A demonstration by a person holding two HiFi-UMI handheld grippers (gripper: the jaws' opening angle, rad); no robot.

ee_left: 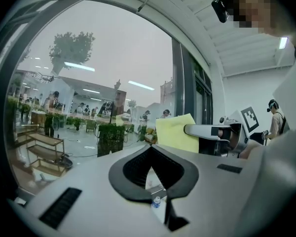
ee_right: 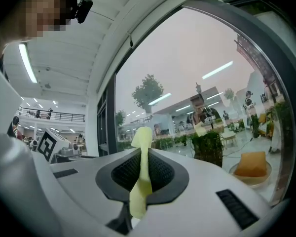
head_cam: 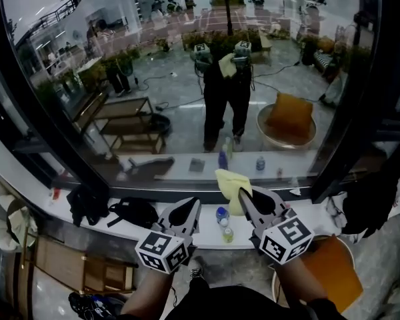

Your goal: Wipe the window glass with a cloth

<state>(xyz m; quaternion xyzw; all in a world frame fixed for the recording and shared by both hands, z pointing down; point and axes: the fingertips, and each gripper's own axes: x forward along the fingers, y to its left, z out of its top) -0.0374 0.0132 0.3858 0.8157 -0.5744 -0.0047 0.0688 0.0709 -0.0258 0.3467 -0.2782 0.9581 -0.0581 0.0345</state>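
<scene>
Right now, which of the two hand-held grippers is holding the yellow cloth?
The right hand-held gripper: its jaws are clamped on the yellow cloth. The left hand-held gripper has its jaws together with nothing between them.

Two small bottles [head_cam: 222,215] on white sill [head_cam: 210,237], black bags [head_cam: 135,211] alongside; orange cushion [head_cam: 333,272] lower right

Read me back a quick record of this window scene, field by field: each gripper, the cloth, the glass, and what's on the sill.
left gripper: jaws together, nothing held
right gripper: shut on the cloth
cloth: yellow, sticks up past the jaw tips toward the glass
window glass: reflects the person and both grippers; cannot tell whether the cloth touches it
sill: two small bottles, black bag
</scene>
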